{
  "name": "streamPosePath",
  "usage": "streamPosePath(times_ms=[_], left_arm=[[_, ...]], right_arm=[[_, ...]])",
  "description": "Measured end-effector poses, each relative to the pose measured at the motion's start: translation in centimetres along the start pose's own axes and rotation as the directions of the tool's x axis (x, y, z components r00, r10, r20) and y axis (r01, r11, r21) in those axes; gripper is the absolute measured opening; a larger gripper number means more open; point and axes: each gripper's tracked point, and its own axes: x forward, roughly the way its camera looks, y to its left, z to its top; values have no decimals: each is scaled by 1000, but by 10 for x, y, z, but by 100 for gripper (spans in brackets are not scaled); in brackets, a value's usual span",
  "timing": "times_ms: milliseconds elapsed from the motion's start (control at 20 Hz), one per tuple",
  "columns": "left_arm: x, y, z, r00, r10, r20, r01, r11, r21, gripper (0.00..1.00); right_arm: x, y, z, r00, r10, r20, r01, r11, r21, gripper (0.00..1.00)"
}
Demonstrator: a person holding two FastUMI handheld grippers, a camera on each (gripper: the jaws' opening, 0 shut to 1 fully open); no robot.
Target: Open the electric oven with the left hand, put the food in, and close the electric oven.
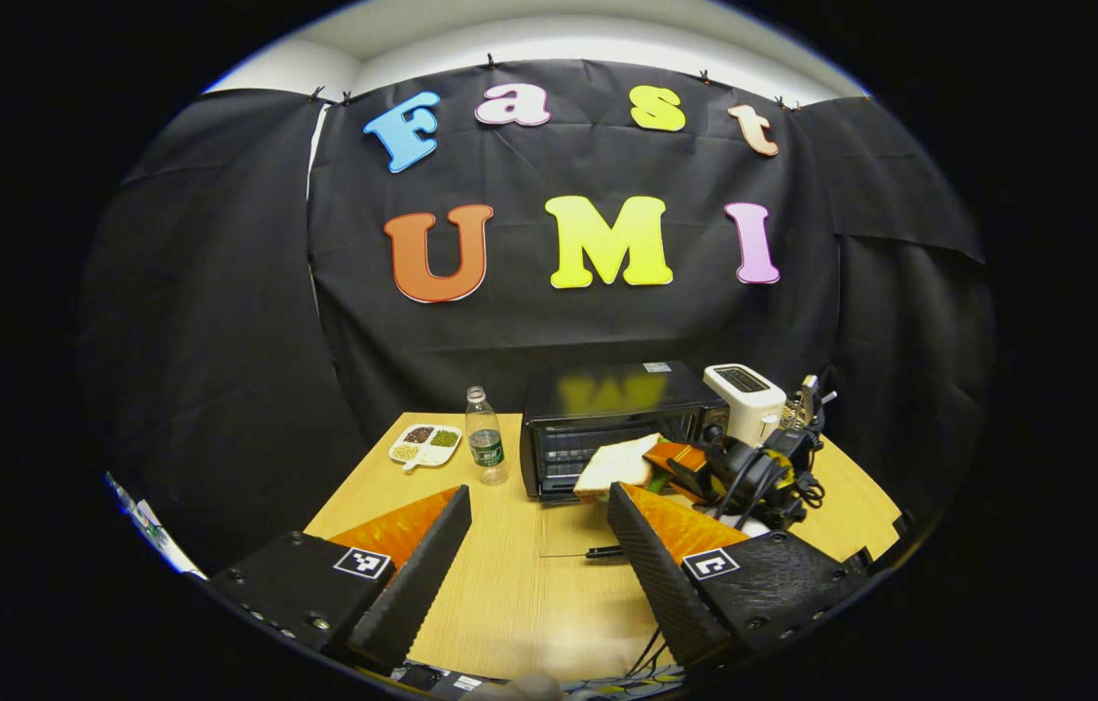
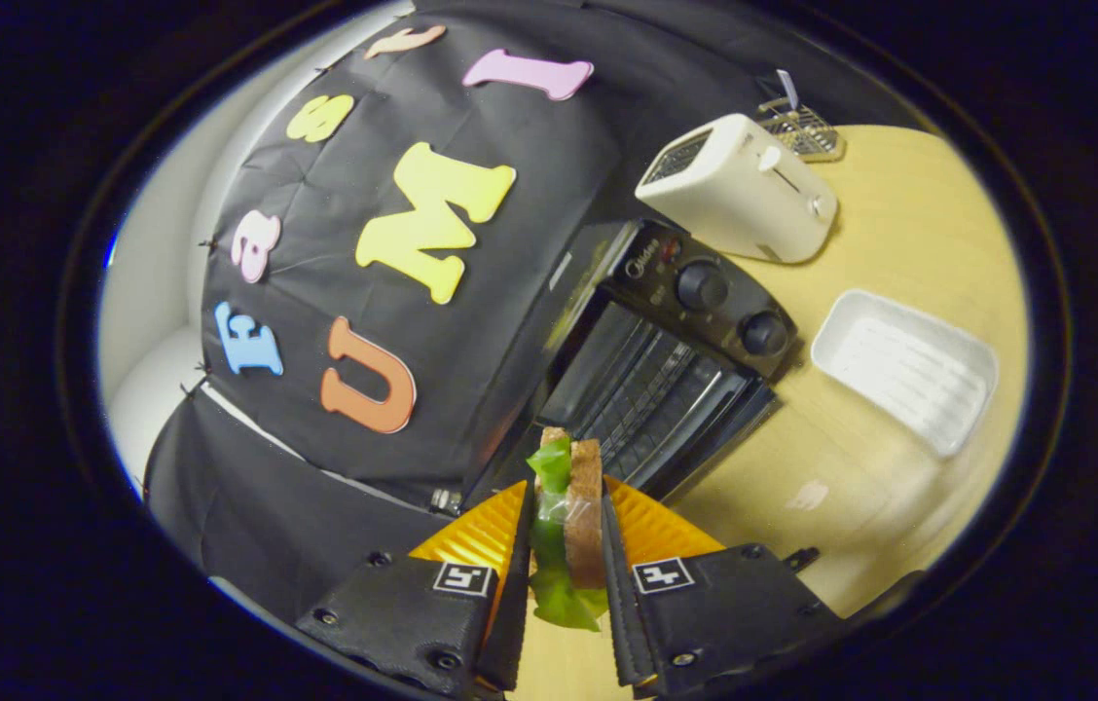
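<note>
Your left gripper (image 1: 537,531): fingers spread wide, nothing between, low over table (image 1: 510,594). Left to right on table: one divided snack plate (image 1: 425,445) at 11 o'clock, one water bottle (image 1: 485,436), one electric oven (image 1: 619,424) at 12 with door down, one white toaster (image 1: 746,399) at 1. Your right gripper (image 2: 564,565) clamps one sandwich (image 2: 568,531) on edge, just before oven mouth. One white tray (image 2: 904,368) at 2 o'clock from sandwich in right gripper view.

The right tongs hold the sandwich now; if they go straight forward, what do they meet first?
Probably the open oven: the sandwich, clamped in the right tongs, points at its rack. Depth is unclear, so the lowered door's edge could come first.
</note>
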Motion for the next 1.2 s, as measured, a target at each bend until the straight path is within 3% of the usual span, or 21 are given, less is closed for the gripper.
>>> streamPosePath(times_ms=[400, 450, 500, 600, 650, 700, 750, 900, 1050, 1100, 1150, 1200], left_arm=[[0, 13, -26, 999, -1, -46, 1, 1000, -10, 93], [1, 15, -27, 999, 2, -52, -2, 1000, -10, 94], [1, 15, -27, 998, -1, -55, 0, 1000, -13, 93], [1, 19, -25, 999, 3, -53, -3, 1000, -7, 93], [1, 21, -24, 999, 7, -51, -8, 1000, -3, 94], [1, 22, -23, 999, 9, -52, -9, 1000, -5, 94], [1, 25, -25, 998, 11, -55, -11, 1000, -7, 93], [3, 27, -26, 998, 15, -63, -15, 1000, -7, 93], [2, 28, -24, 998, 14, -59, -14, 1000, 1, 93], [3, 27, -24, 998, 10, -58, -10, 1000, -1, 93], [4, 26, -25, 998, 8, -62, -8, 1000, 1, 93], [4, 26, -26, 998, 7, -66, -7, 1000, 2, 93]], right_arm=[[83, 3, -15, 999, -32, 40, 30, 998, 61, 39], [90, 0, -12, 998, -43, 52, 41, 998, 56, 30], [95, -2, -7, 996, -49, 68, 45, 998, 49, 39], [106, -8, 8, 991, -75, 111, 69, 996, 58, 39], [109, -10, 13, 990, -78, 120, 70, 995, 68, 29], [114, -14, 16, 987, -87, 137, 79, 995, 60, 30], [119, -18, 19, 985, -95, 146, 91, 995, 38, 39], [124, -26, 27, 977, -127, 174, 139, 988, -60, 42], [126, -34, 30, 971, -167, 173, 190, 973, -129, 50], [126, -36, 32, 968, -178, 180, 206, 967, -151, 51], [124, -41, 32, 962, -198, 186, 231, 956, -178, 43], [122, -46, 33, 957, -221, 187, 258, 945, -202, 44]])
